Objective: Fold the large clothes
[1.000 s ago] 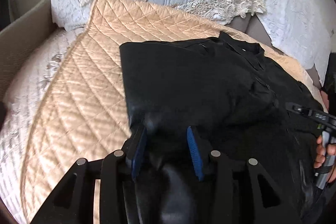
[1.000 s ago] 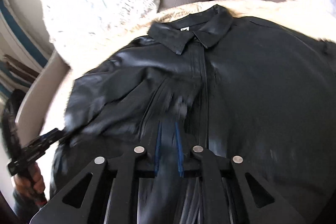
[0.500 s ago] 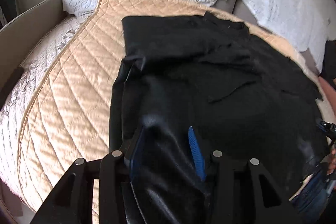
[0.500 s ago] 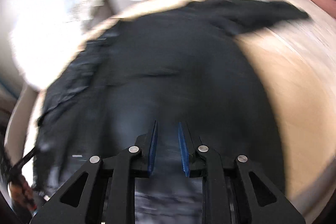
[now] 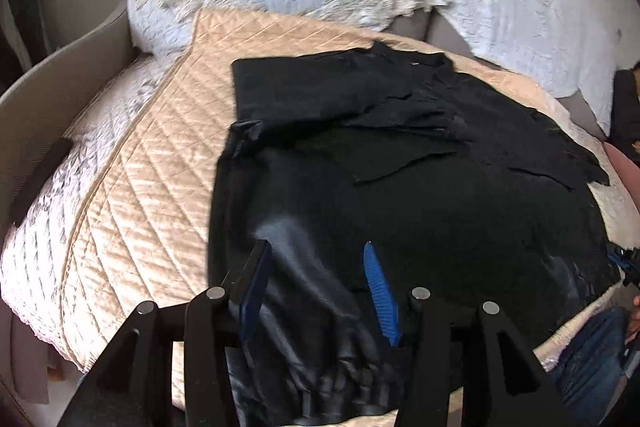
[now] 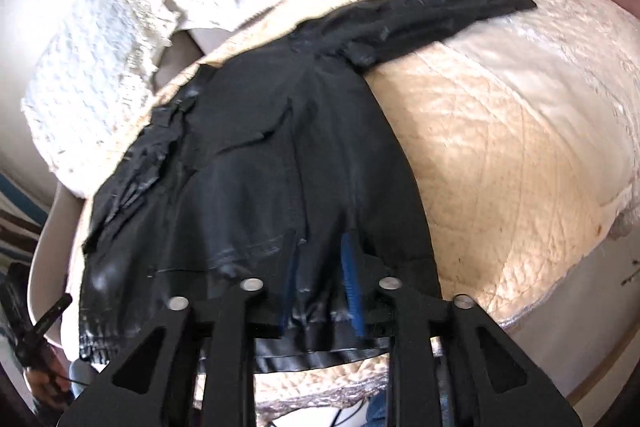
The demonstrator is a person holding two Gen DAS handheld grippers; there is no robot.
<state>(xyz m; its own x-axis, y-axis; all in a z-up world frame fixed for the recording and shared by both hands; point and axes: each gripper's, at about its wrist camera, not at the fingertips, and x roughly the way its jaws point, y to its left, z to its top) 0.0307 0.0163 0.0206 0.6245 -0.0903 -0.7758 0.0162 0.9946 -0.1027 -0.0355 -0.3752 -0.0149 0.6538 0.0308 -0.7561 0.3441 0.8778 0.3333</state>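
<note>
Straight ahead, black jacket (image 6: 280, 167) runs lengthwise; right hand-held gripper (image 6: 320, 283) narrowly pinches hem, left hand-held gripper (image 5: 316, 291) wide, hem between.

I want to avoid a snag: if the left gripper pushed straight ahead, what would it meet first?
Probably the black shirt itself: the left gripper stands open over its hem, with cloth filling the path ahead. Depth is uncertain.

Black shirt (image 5: 400, 187) (spread) on quilted bed (image 5: 132, 187)
</note>
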